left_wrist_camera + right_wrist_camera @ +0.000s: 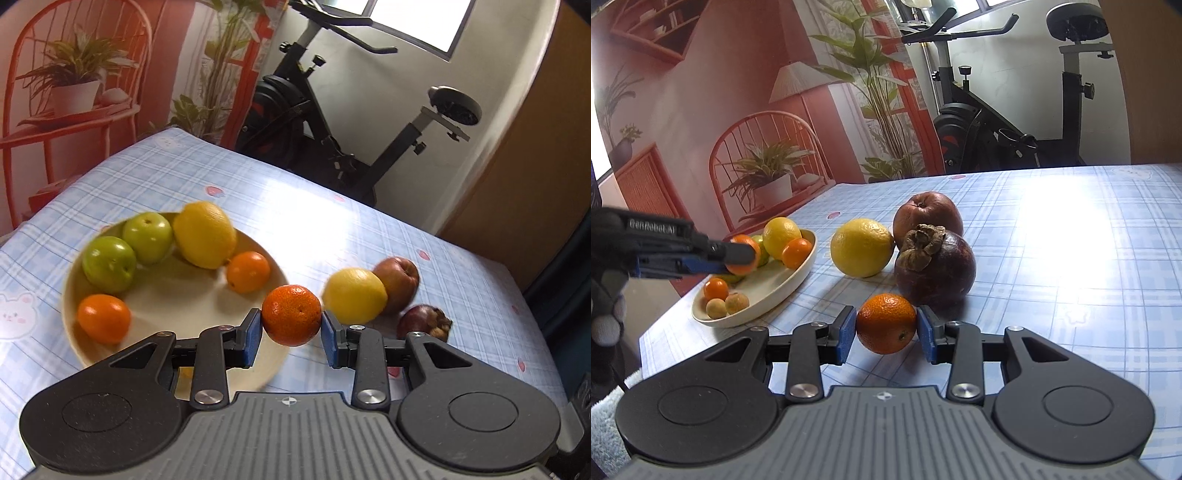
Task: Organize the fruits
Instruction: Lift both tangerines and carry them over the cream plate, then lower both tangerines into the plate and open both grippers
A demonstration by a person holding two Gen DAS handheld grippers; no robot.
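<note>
My left tongs are clamped on a tangerine, both blue pads pressed against its sides, and I hold it in the air over the near edge of the cream plate. Beyond these tongs and to their left, the plate carries two green apples, a lemon and two more small oranges. To the right of the held tangerine, a second lemon, a red apple and a dark mangosteen lie on the checked blue cloth of the table.

My right tongs are closed on another orange, which appears to sit on the table. Just past their right pad stands the mangosteen, close beside that orange; behind it are the red apple and the loose lemon. Off to the left of these tongs, the plate also holds two small tan fruits, and my left tongs hang above it with their tangerine.
</note>
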